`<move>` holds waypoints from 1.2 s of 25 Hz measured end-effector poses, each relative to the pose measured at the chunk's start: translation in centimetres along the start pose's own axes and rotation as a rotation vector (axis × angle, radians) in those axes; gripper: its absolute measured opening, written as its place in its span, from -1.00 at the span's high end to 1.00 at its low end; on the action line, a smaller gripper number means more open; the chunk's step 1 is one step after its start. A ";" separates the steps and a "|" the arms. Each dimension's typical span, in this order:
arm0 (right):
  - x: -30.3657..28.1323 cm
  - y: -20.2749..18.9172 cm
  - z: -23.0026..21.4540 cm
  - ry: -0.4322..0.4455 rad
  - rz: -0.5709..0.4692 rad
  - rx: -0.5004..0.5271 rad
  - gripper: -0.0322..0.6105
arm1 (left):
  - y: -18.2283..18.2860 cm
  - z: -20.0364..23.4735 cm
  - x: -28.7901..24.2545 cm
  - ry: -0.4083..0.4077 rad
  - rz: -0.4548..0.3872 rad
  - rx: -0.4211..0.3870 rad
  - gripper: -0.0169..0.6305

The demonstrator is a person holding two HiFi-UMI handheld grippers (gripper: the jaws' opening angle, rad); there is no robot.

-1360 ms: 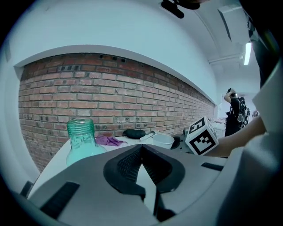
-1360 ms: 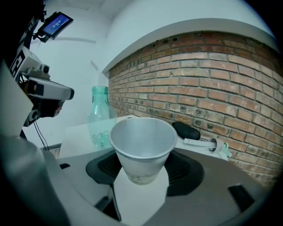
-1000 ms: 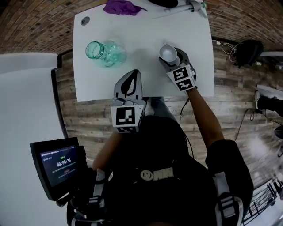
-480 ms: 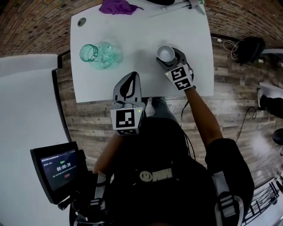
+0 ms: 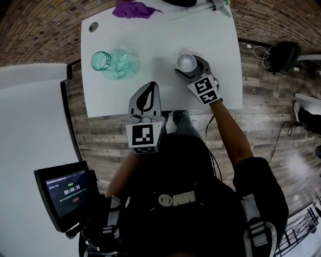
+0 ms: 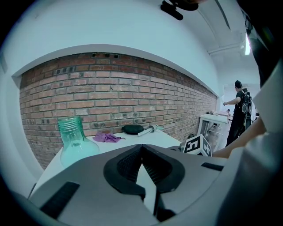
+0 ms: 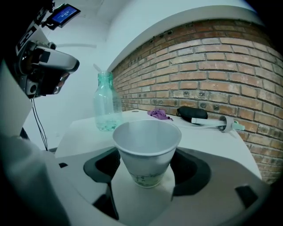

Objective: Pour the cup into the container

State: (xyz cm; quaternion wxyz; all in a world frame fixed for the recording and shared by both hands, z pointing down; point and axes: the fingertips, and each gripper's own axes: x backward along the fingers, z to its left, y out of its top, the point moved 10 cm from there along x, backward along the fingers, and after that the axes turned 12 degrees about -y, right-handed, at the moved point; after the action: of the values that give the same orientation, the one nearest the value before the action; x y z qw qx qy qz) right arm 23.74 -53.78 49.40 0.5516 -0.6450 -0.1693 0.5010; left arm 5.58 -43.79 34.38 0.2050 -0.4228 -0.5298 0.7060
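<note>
Right gripper (image 5: 190, 66) jaws opening around the upright white paper cup (image 7: 147, 148), centre-right of the table (image 5: 160, 45); left gripper (image 5: 147, 90) closed, empty.

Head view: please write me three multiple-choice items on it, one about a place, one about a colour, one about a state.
1. Where does the cup stand?
A. On the floor
B. Between the fingers of the right gripper
C. On a shelf

2. What colour is the cloth?
A. Yellow
B. Purple
C. Orange

3. How are the fingers of the left gripper?
A. Shut, with nothing between them
B. Shut on the cup
C. Wide open

Key:
1 B: the right gripper view shows the cup on the table between those fingers, which are opening and do not press it.
2 B: the cloth at the far table edge is plainly purple.
3 A: in the left gripper view the finger tips meet and hold nothing.
</note>
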 end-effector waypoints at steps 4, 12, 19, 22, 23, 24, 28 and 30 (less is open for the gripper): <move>-0.4 0.1 -0.1 0.003 0.001 0.007 -0.26 | -0.2 0.2 0.0 0.003 0.000 -0.003 0.95; 0.9 0.4 -0.4 -0.008 -0.034 0.011 -0.26 | -0.5 0.4 0.0 0.015 -0.004 0.014 0.95; 2.8 0.0 -1.0 -0.072 -0.038 -0.038 -0.26 | -0.6 0.1 0.0 0.002 -0.019 0.021 0.95; 4.4 -0.4 -1.5 -0.105 -0.040 -0.073 -0.26 | -0.5 0.1 0.1 -0.002 -0.024 0.027 0.95; 5.2 -0.5 -1.7 -0.116 -0.047 -0.092 -0.26 | -0.7 0.2 0.1 -0.001 -0.027 0.029 0.95; 6.1 -0.6 -1.8 -0.128 -0.057 -0.109 -0.26 | -1.0 0.3 0.2 0.001 -0.027 0.031 0.95; 10.4 -0.3 -1.0 -0.193 -0.124 -0.134 -0.26 | -1.5 0.5 0.7 -0.012 -0.028 0.032 0.95; 12.2 0.1 -0.3 -0.208 -0.155 -0.135 -0.26 | -1.4 0.6 0.8 -0.021 -0.038 0.025 0.95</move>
State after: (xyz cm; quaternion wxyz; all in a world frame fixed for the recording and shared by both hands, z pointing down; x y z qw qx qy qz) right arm 29.30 -44.60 43.66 0.5236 -0.6103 -0.3083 0.5083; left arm 4.39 -43.04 35.46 0.2180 -0.4029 -0.5310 0.7129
